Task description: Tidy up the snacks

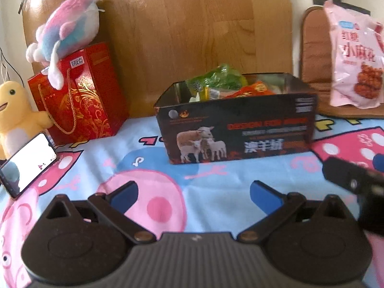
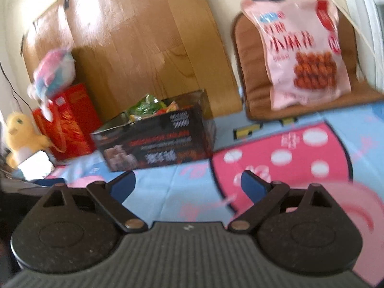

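A black cardboard box (image 1: 236, 129) with sheep pictures stands on the cartoon sheet ahead of my left gripper (image 1: 194, 195). It holds green (image 1: 216, 78) and orange snack packets (image 1: 252, 88). A large pink snack bag (image 1: 355, 60) leans upright on a brown cushion at the right. My left gripper is open and empty, well short of the box. In the right wrist view the box (image 2: 156, 139) is at centre left and the pink bag (image 2: 304, 57) at upper right. My right gripper (image 2: 188, 184) is open and empty over the sheet; its body shows in the left wrist view (image 1: 355, 180).
A red gift bag (image 1: 76, 96) with a pastel plush (image 1: 69, 31) on top stands left of the box. A yellow plush (image 1: 14, 115) and a phone (image 1: 26, 163) lie at far left. A wooden board (image 1: 192, 24) leans behind. The brown cushion (image 2: 254, 76) is at the back right.
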`<state>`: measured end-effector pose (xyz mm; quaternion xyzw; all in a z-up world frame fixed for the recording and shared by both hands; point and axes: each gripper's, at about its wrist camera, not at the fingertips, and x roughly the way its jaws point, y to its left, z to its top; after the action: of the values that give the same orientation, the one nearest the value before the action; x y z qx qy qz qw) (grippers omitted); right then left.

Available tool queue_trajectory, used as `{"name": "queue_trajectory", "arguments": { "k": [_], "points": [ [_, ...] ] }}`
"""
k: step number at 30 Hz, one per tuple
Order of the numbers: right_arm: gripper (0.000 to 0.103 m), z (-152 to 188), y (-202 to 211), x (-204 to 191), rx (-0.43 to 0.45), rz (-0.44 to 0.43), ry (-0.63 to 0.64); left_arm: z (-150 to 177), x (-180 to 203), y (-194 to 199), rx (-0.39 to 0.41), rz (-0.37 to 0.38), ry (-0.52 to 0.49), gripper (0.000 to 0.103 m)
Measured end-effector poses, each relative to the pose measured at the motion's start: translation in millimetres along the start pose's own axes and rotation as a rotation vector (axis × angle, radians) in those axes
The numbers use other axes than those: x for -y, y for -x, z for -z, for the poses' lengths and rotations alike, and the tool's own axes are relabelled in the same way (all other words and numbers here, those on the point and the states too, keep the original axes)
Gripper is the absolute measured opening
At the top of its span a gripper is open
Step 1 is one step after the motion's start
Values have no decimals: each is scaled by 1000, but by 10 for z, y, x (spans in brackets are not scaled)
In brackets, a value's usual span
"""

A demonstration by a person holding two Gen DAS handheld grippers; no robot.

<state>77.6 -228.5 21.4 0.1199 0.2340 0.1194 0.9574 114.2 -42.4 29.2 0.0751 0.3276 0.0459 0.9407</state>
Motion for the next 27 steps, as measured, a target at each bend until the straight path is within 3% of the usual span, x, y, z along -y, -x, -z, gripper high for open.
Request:
{"name": "queue_trajectory", "arguments": {
  "k": [4,8,12,27],
  "points": [
    [95,-50,-258,77,-32,26,-28,-1,-106,-123,-14,3,44,103],
    [96,-36,-153,155,23,5,-59,28,-103,-170,8,-26,28,103],
    [96,-20,-133,66,42,2,-9,87,-62,-235,4,-35,13,103],
    [96,-15,-125,46,52,1,0,102,-60,-139,68,-97,17,103]
  ]
}}
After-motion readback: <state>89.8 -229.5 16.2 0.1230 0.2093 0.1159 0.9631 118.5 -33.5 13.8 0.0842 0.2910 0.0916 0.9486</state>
